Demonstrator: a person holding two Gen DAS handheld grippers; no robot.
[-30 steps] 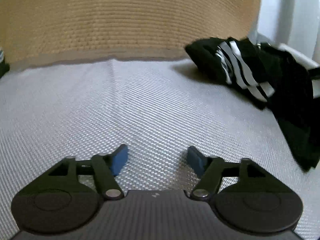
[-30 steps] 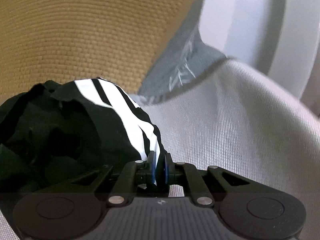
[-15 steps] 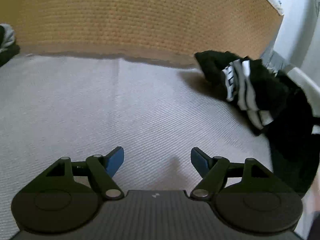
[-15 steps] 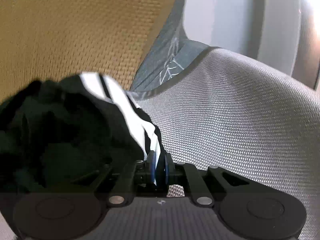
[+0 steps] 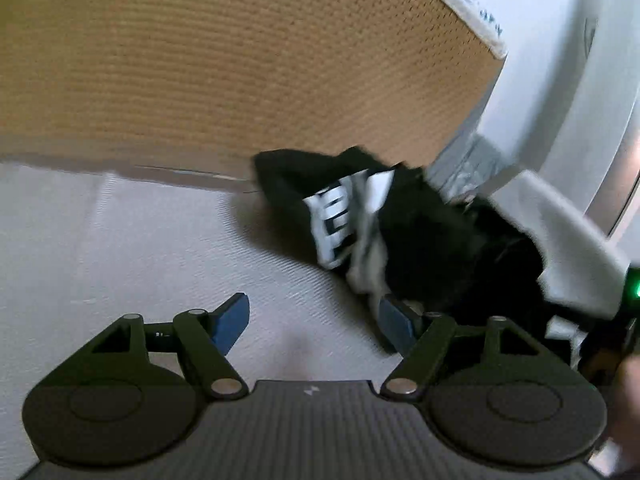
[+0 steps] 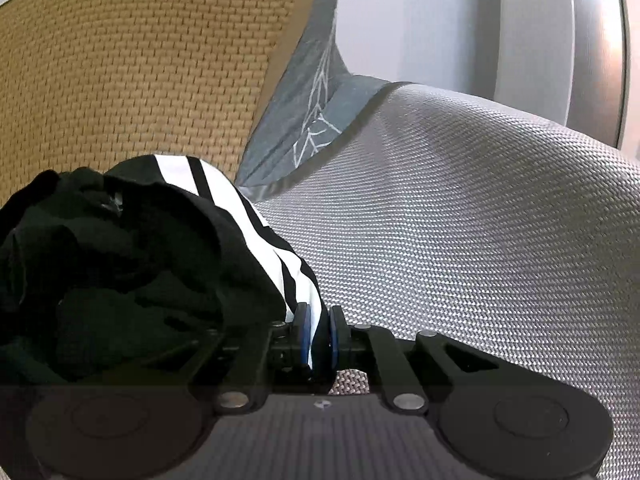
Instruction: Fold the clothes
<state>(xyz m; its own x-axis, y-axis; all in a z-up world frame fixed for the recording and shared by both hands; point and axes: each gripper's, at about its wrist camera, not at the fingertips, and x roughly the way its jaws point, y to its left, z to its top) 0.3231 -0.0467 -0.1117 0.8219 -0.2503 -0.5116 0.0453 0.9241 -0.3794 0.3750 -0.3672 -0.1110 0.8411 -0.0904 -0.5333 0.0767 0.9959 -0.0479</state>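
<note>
The right claw (image 6: 318,330) pinched only the garment's (image 6: 132,264) striped edge, which might slip; the left claw (image 5: 314,324) gaped empty.

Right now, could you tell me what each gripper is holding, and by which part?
The right gripper pinches the black garment at its white-striped edge. The left gripper is open, holding nothing.

Right gripper (image 6: 318,334) is pinched tight on the striped edge of a crumpled black-and-white garment (image 6: 120,264), which bunches up to the left on the grey woven surface (image 6: 460,220). Tan woven panel (image 6: 140,72) behind, grey patterned cloth (image 6: 312,120) beside it.
</note>
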